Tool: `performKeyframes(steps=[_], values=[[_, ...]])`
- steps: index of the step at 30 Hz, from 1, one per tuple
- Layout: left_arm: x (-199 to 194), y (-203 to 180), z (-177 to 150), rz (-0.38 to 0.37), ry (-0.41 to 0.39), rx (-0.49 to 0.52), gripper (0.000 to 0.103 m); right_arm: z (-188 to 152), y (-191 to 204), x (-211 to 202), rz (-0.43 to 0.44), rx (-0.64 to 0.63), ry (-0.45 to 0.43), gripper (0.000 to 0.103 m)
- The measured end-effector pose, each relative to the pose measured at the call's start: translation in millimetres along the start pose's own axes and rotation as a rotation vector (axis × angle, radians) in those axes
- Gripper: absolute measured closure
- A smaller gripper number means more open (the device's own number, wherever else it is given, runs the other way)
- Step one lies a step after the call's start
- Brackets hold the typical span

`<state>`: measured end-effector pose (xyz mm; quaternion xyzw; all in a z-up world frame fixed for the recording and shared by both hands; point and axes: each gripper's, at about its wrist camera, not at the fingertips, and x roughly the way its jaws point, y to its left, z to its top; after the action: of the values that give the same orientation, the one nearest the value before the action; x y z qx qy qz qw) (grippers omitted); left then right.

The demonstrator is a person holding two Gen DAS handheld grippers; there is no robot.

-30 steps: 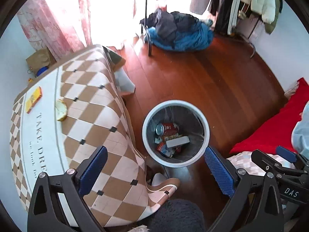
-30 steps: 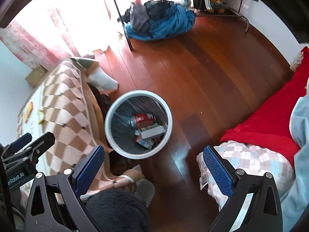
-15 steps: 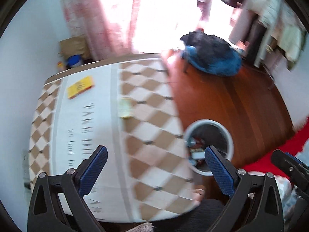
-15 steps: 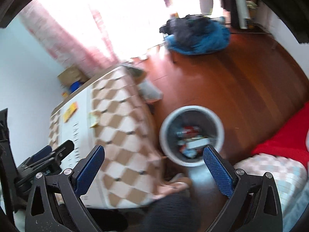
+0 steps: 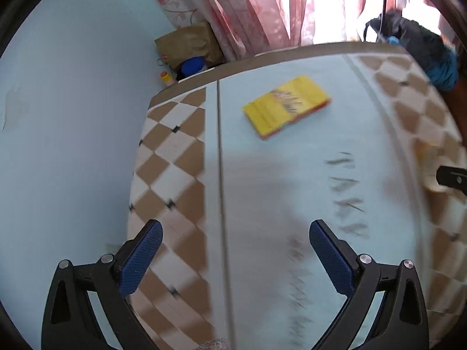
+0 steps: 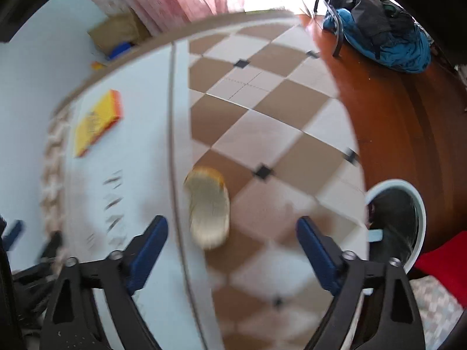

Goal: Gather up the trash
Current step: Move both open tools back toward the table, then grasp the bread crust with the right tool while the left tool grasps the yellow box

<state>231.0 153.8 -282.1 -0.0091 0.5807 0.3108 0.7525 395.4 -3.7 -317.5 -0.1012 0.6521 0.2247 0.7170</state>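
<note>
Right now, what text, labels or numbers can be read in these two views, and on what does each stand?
None can be read.
Tablecloth: dark printed lettering, motion-blurred in both views.
Yellow packet: dark print on its face, too blurred to read.
Pale wrapper: no print visible.

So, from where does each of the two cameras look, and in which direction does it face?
Left wrist: sits on the left gripper, looks down and forward over the table toward the yellow box; both its blue-padded fingers show, open.
Right wrist: sits on the right gripper, looks down at the pale crumpled piece, with the trash bin at right; its open fingers show.
Shared: the table, the yellow box and the pink curtain.
</note>
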Motion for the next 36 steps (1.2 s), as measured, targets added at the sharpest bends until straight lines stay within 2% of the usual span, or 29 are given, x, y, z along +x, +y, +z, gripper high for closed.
performKeyframes(steps=[1,3,4,5,8,11,14,18,20,22,23,29,36], values=[[8.0,2.7,5.9,0.013,0.0,0.019,0.0,6.8,4.3,9.3,-0.02,0.004,0.005,0.02],[20.4,3.7,20.7,0.015,-0.01,0.067,0.0,16.0,20.5,6.3,0.007,-0.037,-0.046,0.045],[23.7,1.9,27.4,0.013,-0.017,0.087,0.0,18.6,28.3,6.3,0.01,-0.061,-0.047,0.067],[27.2,0.0,36.5,0.01,-0.025,0.113,0.0,19.6,36.5,5.6,0.001,-0.088,-0.057,0.071],[38.5,-13.8,62.3,-0.034,-0.038,0.209,0.0,21.4,48.4,1.5,-0.001,-0.141,-0.096,0.074],[49.5,-34.7,81.4,-0.039,-0.078,0.369,0.0,29.1,40.1,-7.7,0.031,-0.104,-0.115,0.075],[60.6,-53.6,98.4,-0.105,-0.078,0.494,0.0,42.8,25.2,-10.5,0.046,-0.059,-0.106,0.075],[68.1,-63.7,112.9,-0.194,-0.064,0.589,0.001,63.3,15.6,-4.1,0.04,-0.046,-0.083,0.075],[72.1,-61.8,121.5,-0.245,-0.049,0.587,0.003,69.6,11.0,-0.5,0.054,-0.026,-0.069,0.075],[74.3,-57.6,124.9,-0.347,-0.02,0.557,0.024,73.4,7.9,0.2,0.071,-0.008,-0.062,0.075],[74.1,-53.6,126.8,-0.421,0.009,0.527,0.037,74.7,7.6,-0.1,0.073,-0.006,-0.063,0.075],[63.8,-53.3,117.5,-0.384,0.018,0.45,0.04,66.7,11.1,-6.8,0.097,-0.013,-0.071,0.075],[5.8,-37.7,81.5,-0.339,-0.114,0.359,0.043,35.5,12.3,-44.4,0.13,-0.027,-0.141,0.075]])
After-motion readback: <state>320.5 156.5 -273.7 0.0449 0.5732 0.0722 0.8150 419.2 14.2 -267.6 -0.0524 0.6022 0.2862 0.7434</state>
